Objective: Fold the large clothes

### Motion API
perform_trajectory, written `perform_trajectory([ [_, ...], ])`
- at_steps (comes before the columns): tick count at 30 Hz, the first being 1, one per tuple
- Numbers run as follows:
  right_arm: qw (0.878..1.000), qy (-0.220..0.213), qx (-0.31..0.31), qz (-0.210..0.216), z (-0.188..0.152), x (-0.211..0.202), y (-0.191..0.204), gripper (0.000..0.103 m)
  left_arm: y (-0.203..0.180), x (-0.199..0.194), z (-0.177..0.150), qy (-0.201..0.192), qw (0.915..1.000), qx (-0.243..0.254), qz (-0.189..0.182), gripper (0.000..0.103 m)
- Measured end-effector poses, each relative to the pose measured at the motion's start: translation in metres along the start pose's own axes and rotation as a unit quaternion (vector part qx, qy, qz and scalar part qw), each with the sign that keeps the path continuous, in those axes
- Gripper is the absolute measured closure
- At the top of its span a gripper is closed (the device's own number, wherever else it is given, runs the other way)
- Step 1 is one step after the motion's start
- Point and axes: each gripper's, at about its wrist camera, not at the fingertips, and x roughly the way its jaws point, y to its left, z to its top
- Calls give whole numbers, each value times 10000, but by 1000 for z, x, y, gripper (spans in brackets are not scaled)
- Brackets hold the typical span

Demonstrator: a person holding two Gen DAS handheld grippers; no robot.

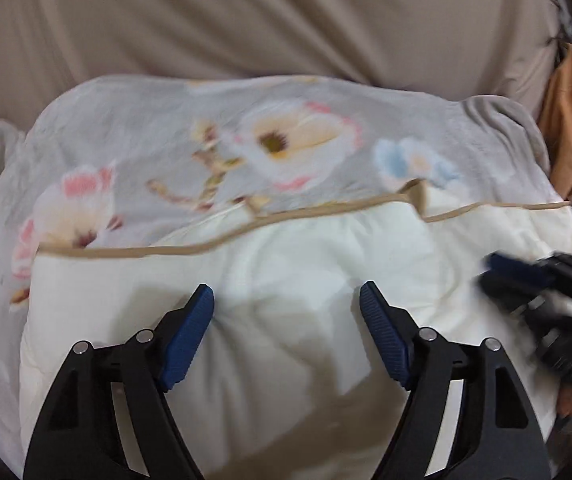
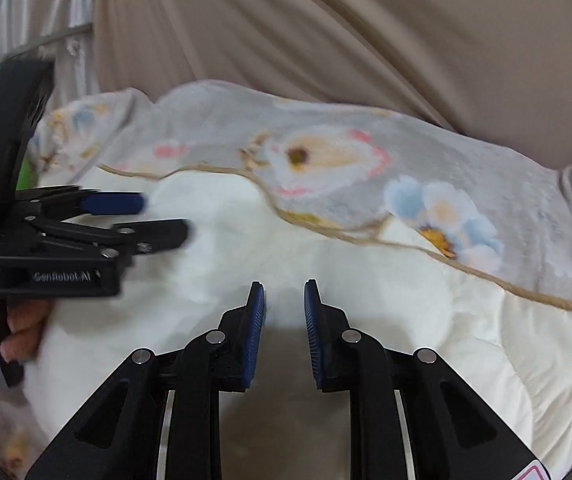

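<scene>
The quilt (image 1: 286, 300) lies spread across a beige sheet (image 1: 246, 20), and it is already partly folded: the cream underside faces up over the near half, its tan piped edge (image 1: 214, 246) running crookedly across the middle, with the grey floral face (image 1: 190, 140) showing beyond it.

The left gripper (image 1: 286, 300) hangs over the cream panel with its jaws spread wide — nothing sits between the blue pads (image 1: 188, 336), only bare fabric below. No grip there at all.

Over on the right, the right gripper (image 2: 284, 300) is much narrower, its jaws drawn close with just a slim gap. Through that gap only the cream cloth underneath shows, and no fold appears pinched. It reads as narrowly open and empty-handed, though the frame is soft with blur.

From the right wrist view the left tool shows at the left edge, held by a hand (image 2: 10, 328), low over the quilt's left side.

So where does the job stand? One fold looks laid down, judging by the flipped-over panel, but the edge line wanders and the bundle is still broad and puffy. Further folds and some squaring-up appear to remain before this counts as a tidy stack.
</scene>
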Motion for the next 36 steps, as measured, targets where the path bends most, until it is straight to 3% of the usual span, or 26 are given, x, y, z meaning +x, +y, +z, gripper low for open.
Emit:
perform_trajectory([
  [4, 9960, 67, 751, -480, -15, -6, -66, 87, 47, -4, -12, -29, 9996, -287, 55, 28],
  [8, 9870, 82, 1311, -926, -41, -15, -118, 92, 64, -12, -28, -226, 9979, -273, 543, 28],
  [9, 9840, 85, 1426, -1063, -48, -17, -128, 92, 74, -14, -30, -238, 9975, -435, 497, 28],
  [14, 9766, 62, 1934, -940, -62, -31, -151, 95, 106, -24, -32, -342, 9913, -1229, 325, 38],
  [16, 9746, -286, 1977, -1009, -57, -54, -151, 84, 112, -36, -26, -413, 9886, -1428, 238, 36],
  [19, 9676, -840, 2204, -904, -49, -82, -157, 59, 127, -64, -13, -727, 9798, -1855, 173, 20],
  [20, 9652, -876, 2333, -794, -46, -86, -162, 58, 132, -69, -10, -792, 9773, -1959, 149, 14],
  [22, 9639, -675, 2495, -645, -42, -79, -171, 58, 143, -67, -2, -714, 9736, -2163, 112, 13],
  [24, 9649, -165, 2550, -600, -42, -55, -175, 57, 149, -51, 1, -369, 9739, -2241, 45, 13],
  [25, 9647, 83, 2557, -629, -43, -42, -174, 60, 149, -42, 0, -195, 9739, -2260, -28, 22],
  [26, 9646, 235, 2550, -639, -46, -33, -173, 67, 148, -33, -2, -12, 9749, -2223, -143, 45],
  [27, 9656, 317, 2517, -565, -49, -28, -170, 85, 145, -24, -4, 199, 9759, -2159, -237, 57],
  [29, 9700, 104, 2353, -594, -44, -35, -161, 92, 141, -22, -4, 233, 9780, -2058, -251, 88],
  [34, 9661, -1206, 2254, -374, -10, -97, -153, 94, 136, -59, 18, -508, 9803, -1886, -299, 93],
  [36, 9669, -1277, 2127, -603, -2, -96, -150, 94, 134, -56, 23, -541, 9833, -1740, 0, 93],
])
